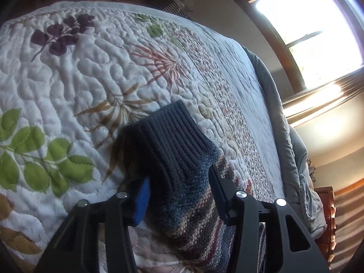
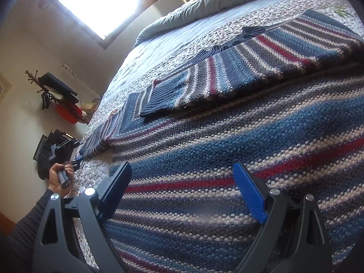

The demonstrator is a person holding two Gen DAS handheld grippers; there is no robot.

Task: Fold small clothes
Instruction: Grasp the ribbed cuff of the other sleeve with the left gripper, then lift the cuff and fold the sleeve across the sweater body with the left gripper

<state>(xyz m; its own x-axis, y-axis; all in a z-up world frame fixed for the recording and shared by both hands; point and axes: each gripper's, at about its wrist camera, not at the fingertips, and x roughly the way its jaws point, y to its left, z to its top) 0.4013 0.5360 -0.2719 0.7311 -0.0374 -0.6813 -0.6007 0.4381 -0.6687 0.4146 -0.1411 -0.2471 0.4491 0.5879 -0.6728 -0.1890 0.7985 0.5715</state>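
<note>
I see a striped knit sweater (image 2: 227,141) spread flat over the quilt (image 1: 68,72) on the bed, its blue, red, grey and cream bands filling most of my right wrist view. One sleeve is folded in across the body, its dark ribbed cuff (image 2: 163,97) lying on top of the stripes. My left gripper (image 1: 179,182) has the other sleeve's navy ribbed cuff (image 1: 173,136) between its fingers (image 1: 143,195); the cuff stands up from the quilt and bulges past the fingertips, with the blue pad against one side and the black finger against the other, so I read it as clamped on the knit. In the right wrist view I can make out that same gripper at the sweater's far corner, with a hand (image 2: 60,175) around its handle and a dark ribbed sleeve behind it. My right gripper (image 2: 182,170) hangs over the sweater's lower body with its fingers spread wide and only the knit showing beneath them. A rumpled grey duvet (image 2: 204,4) lies bunched along the bed's far edge under a bright window (image 1: 307,22).
</note>
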